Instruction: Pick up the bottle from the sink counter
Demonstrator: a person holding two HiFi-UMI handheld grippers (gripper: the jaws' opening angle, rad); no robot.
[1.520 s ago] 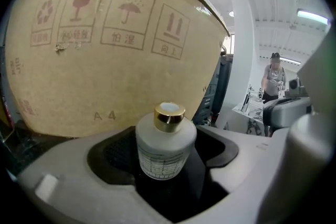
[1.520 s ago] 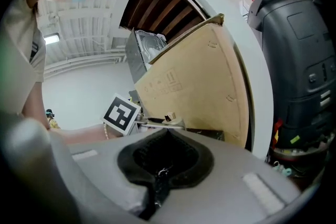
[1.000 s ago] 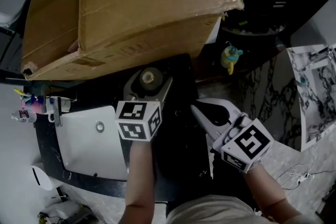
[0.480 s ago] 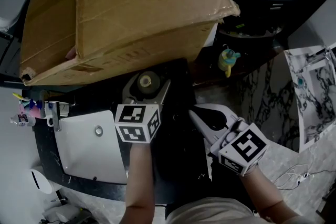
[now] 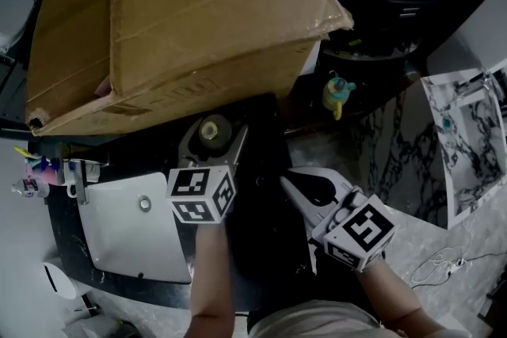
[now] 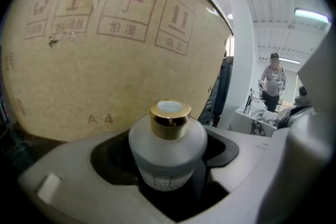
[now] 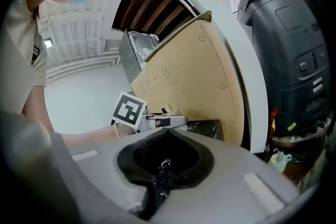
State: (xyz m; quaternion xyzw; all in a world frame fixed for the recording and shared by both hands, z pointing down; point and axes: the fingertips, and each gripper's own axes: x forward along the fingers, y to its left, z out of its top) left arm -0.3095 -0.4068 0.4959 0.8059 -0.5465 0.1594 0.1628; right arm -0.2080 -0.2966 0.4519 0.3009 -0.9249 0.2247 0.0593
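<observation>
A frosted white bottle (image 6: 168, 153) with a gold cap (image 6: 170, 118) stands upright between the jaws of my left gripper (image 6: 169, 178), which is shut on it. From the head view the bottle (image 5: 209, 130) sits in my left gripper (image 5: 209, 142) over the black counter (image 5: 265, 249), just right of the white sink (image 5: 127, 237) and close under the cardboard box (image 5: 182, 20). Whether the bottle touches the counter is hidden. My right gripper (image 5: 287, 181) is shut with nothing in it, to the right of the left one; its jaws meet in the right gripper view (image 7: 167, 134).
The large cardboard box (image 6: 105, 44) fills the space just beyond the bottle. A faucet (image 5: 79, 170) and small items (image 5: 30, 170) stand left of the sink. A yellow and teal toy bottle (image 5: 338, 93) sits at the right. A tall black machine (image 7: 286, 50) is on the right.
Both grippers have drifted slightly left and down in the head view. The bottle stays gripped in the left one.
</observation>
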